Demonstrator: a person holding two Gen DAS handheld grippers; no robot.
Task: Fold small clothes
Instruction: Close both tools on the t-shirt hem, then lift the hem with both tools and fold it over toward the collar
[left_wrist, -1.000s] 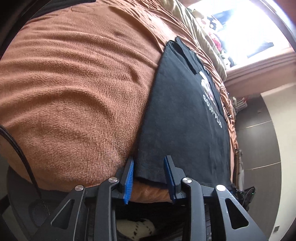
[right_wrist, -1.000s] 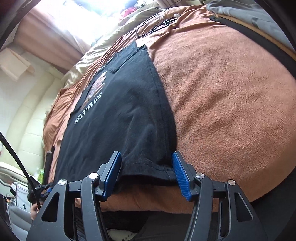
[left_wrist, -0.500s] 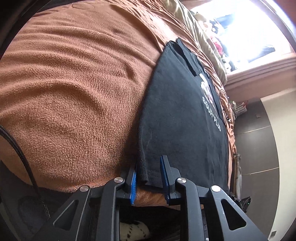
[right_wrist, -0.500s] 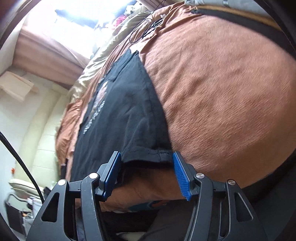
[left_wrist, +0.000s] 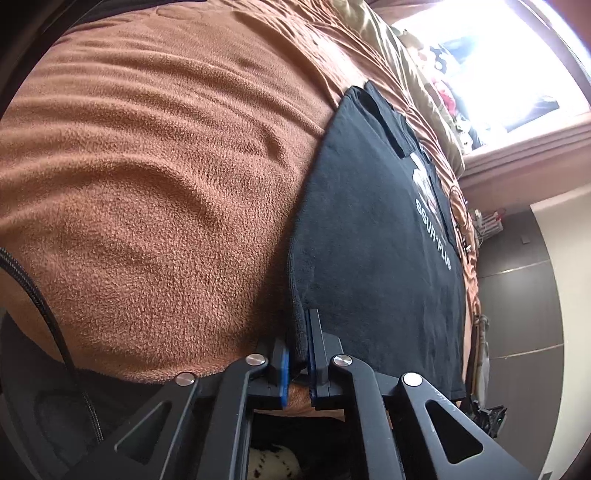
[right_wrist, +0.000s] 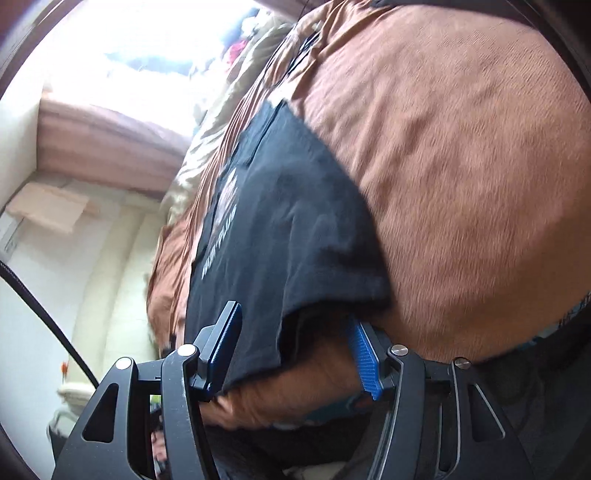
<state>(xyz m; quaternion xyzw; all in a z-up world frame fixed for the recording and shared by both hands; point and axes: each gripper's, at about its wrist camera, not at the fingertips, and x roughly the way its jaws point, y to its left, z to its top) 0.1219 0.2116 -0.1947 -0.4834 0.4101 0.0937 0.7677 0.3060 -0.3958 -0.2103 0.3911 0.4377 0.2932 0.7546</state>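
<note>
A black T-shirt (left_wrist: 376, 229) with a white chest print lies flat on a brown fleece blanket (left_wrist: 147, 184), its sides folded in. My left gripper (left_wrist: 299, 330) is shut on the shirt's near left hem corner, the cloth bunched between the blue pads. In the right wrist view the same T-shirt (right_wrist: 295, 221) spreads over the blanket (right_wrist: 461, 166). My right gripper (right_wrist: 293, 319) stands open around the near right hem corner. Its left finger lies over the cloth and its right finger sits at the lifted hem's edge, partly hidden; the pads do not press.
An olive cover (left_wrist: 406, 55) and a bright window (left_wrist: 498, 55) lie beyond the shirt's collar. A thin looped cord (left_wrist: 458, 206) rests on the blanket at the shirt's far side. The bed's near edge drops away just under both grippers. A black cable (left_wrist: 37, 295) hangs at left.
The left jaws closed onto the shirt's hem corner. The right gripper rolled, sank and came closer, so the hem corner now lies between its open jaws.
</note>
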